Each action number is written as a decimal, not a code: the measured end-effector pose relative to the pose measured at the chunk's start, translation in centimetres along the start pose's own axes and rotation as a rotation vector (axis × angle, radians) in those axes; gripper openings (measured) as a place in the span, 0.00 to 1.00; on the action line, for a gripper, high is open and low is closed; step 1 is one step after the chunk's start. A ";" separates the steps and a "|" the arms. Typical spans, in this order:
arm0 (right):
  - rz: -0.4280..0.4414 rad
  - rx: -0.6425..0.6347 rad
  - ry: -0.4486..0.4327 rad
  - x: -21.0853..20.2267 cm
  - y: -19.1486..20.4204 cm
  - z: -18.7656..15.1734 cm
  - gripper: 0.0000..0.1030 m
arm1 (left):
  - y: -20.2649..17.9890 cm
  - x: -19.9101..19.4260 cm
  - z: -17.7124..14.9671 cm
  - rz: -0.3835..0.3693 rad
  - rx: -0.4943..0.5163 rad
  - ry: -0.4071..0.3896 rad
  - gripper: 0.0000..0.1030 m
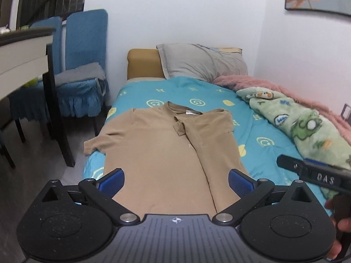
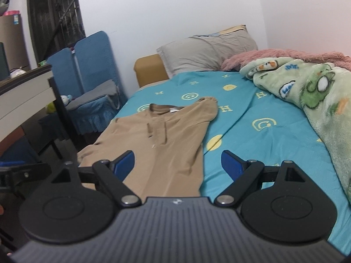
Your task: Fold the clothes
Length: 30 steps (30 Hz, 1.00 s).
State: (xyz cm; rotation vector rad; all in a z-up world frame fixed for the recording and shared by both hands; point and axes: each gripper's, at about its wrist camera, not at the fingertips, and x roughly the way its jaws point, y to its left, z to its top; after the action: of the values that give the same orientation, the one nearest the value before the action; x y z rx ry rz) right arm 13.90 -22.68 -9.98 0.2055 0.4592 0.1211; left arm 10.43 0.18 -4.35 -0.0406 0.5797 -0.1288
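**Tan shirt lies flat on the bed, both grippers held wide above it**

Tan shirt (image 1: 162, 144) is spread out on the turquoise bedsheet (image 1: 258, 131), collar toward the grey pillow (image 1: 201, 62) at the head of the bed. Its right side is folded in over the middle, making a long crease down the body, while the other sleeve hangs over the bed's edge beside the blue chair (image 1: 85, 65).

From where I stand, the left gripper (image 1: 176, 184) hovers over the shirt's lower part, blue-padded fingers spread wide with nothing between them. The right gripper (image 2: 177, 164) is also wide and holds nothing; it sits above the shirt's folded edge and the bare sheet next to it. A green cartoon blanket (image 2: 316, 92) and a pink fluffy blanket (image 2: 285, 54) are bunched along the wall side.
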 end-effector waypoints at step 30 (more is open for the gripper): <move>0.311 -0.733 0.410 28.3 28.9 4.5 0.76 | 13.6 8.2 -2.2 0.087 -0.302 0.267 0.97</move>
State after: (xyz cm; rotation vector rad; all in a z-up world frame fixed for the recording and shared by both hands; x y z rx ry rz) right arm 39.14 9.26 -11.65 -0.4812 0.7570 0.6305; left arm 17.54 12.55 -11.62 -0.2949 0.8629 0.0405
